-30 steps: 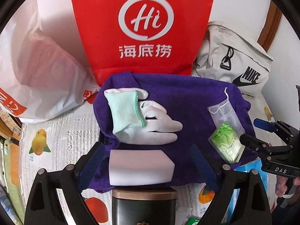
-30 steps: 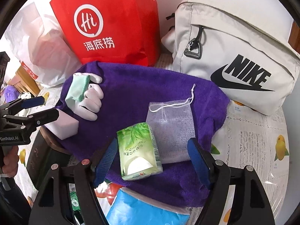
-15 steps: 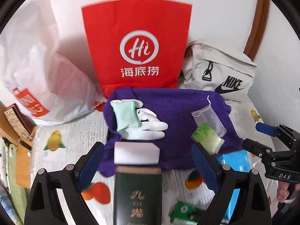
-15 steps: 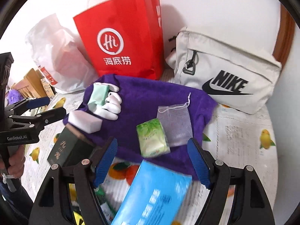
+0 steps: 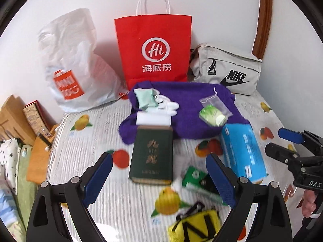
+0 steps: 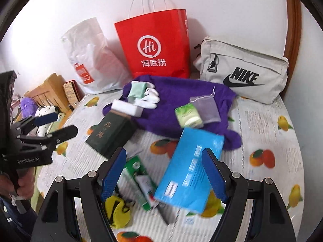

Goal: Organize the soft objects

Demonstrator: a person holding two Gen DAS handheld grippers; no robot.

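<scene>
Both grippers held above a fruit-print cloth [image 5: 97, 181] w/ nothing between the jaws: left gripper [image 5: 159, 178] jaws wide apart, right gripper [image 6: 164, 174] jaws also spread, empty. Soft stuff sits on a purple towel [image 5: 187, 104] spread toward the back: a white glove [image 5: 168, 105] w/ a mint cloth [image 5: 146, 98] lying over it at the towel's left side, a white sponge block [image 5: 153, 119] just in front of them, a green tissue pack [image 5: 212, 117] on the right, touching a small mesh drawstring pouch [image 5: 215, 102]. A dark green box [image 5: 152, 155] lies w/ its far end at the sponge; blue tissue pack [image 5: 242, 151] at the towel's front right edge; toothpaste box [image 6: 139, 179] and a yellow pouch [image 5: 193, 228] nearer the cameras. Behind the towel: red paper bag [image 5: 153, 48] upright, white plastic bag [image 5: 72, 64] to its left, beige Nike bag [image 5: 226, 68] to its right.
</scene>
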